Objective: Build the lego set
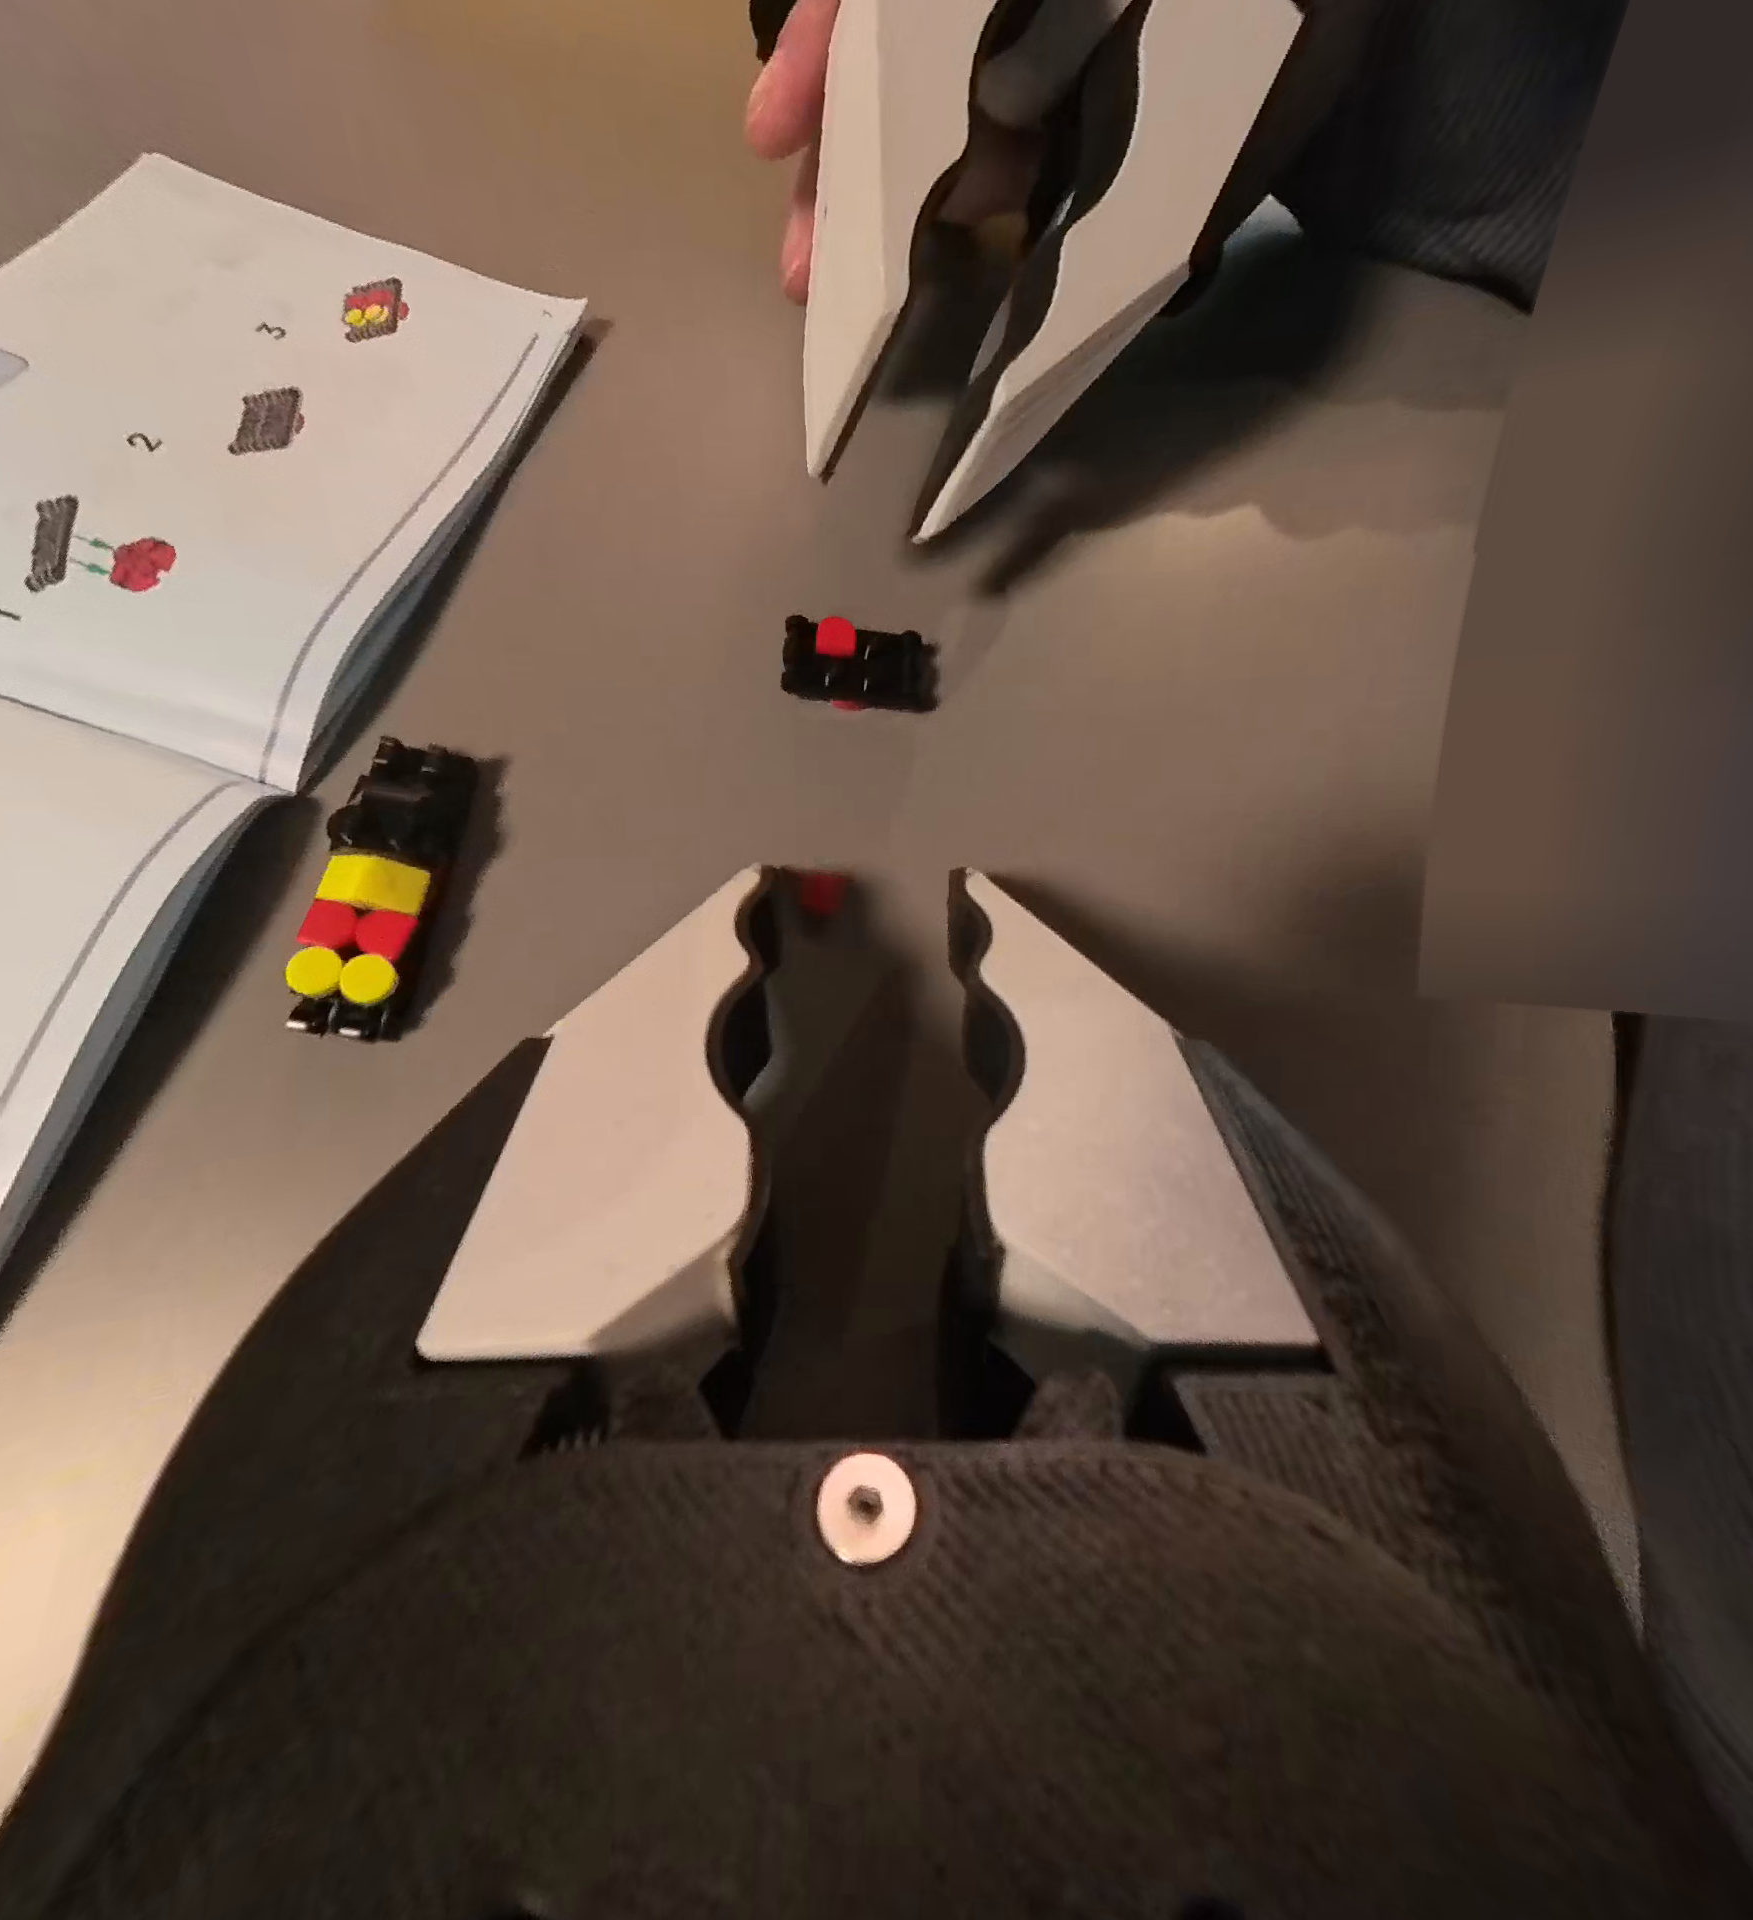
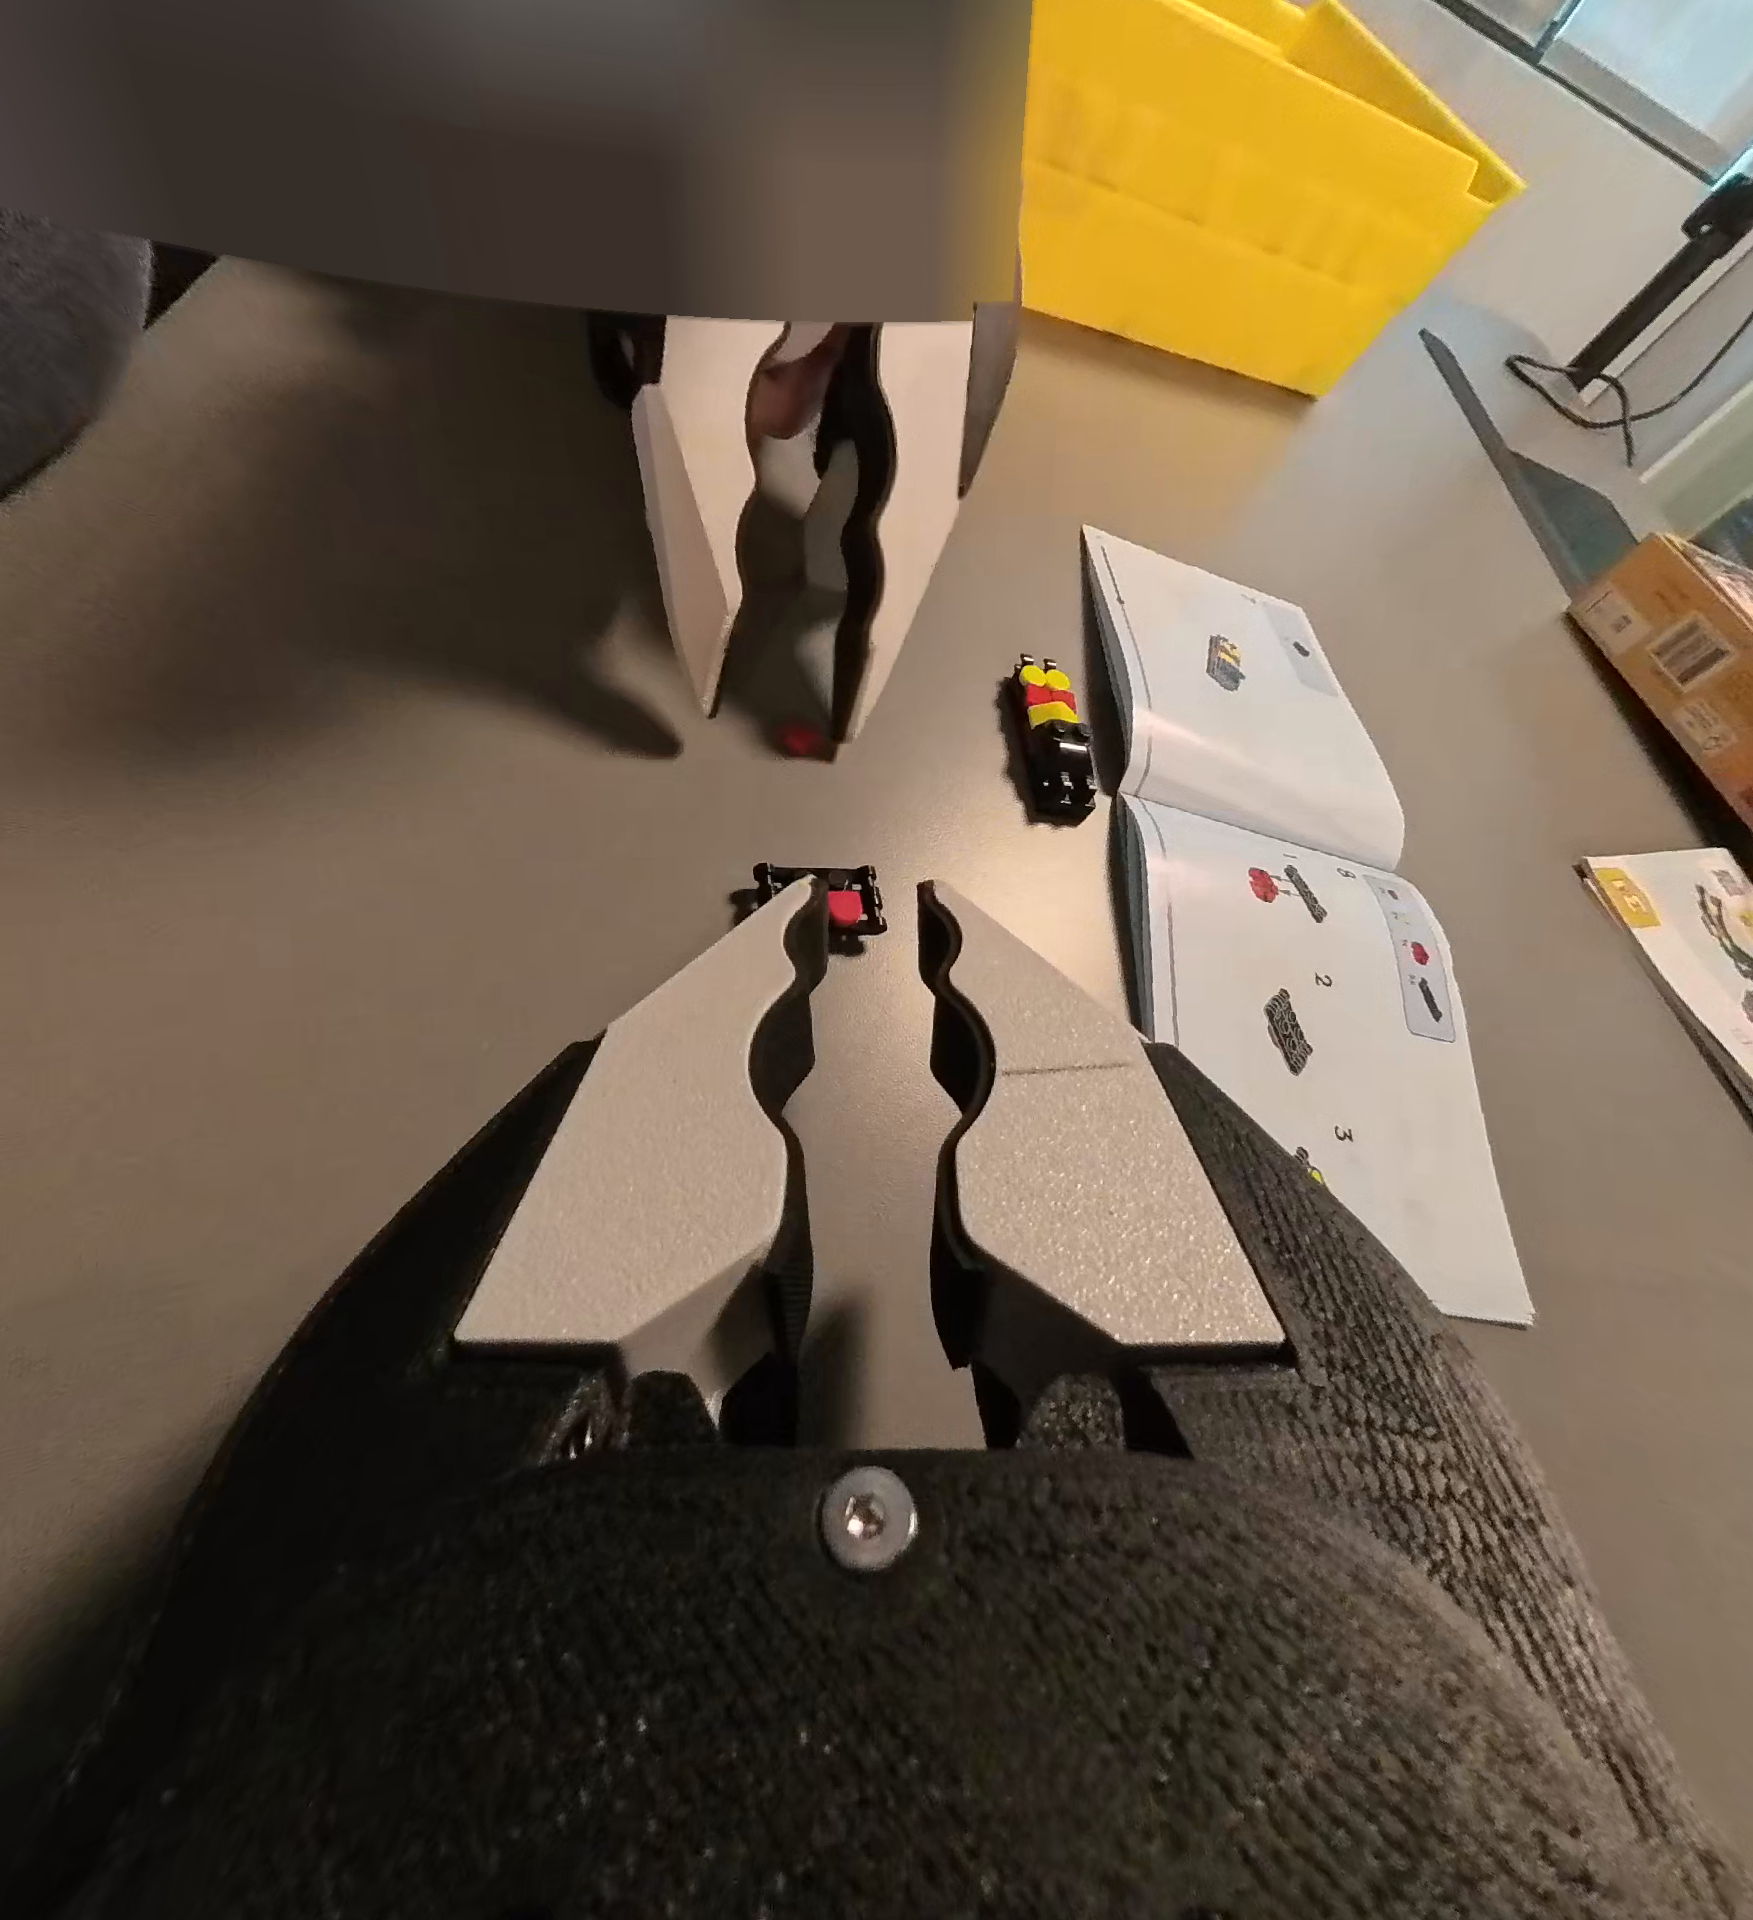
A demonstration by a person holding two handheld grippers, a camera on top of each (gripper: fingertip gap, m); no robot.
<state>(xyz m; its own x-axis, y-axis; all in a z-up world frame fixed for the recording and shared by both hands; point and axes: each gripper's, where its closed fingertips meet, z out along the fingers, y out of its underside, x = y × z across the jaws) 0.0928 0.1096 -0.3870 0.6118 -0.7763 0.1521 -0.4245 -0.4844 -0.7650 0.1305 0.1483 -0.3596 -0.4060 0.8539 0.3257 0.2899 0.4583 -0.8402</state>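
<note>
On a grey-brown table (image 1: pixel 1163 727), centre frame, we see a black plate with one red stud (image 1: pixel 856 665); both grippers, left (image 1: pixel 861 883) and right (image 2: pixel 867 899), released. Only the right view shows a yellow bin (image 2: pixel 1246 187).

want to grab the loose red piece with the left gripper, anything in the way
Nothing visible blocks it. The red piece lies on the table right at the left gripper tips, beside its left finger, jaws open. The black plate sits beyond it, toward the right gripper.
</note>
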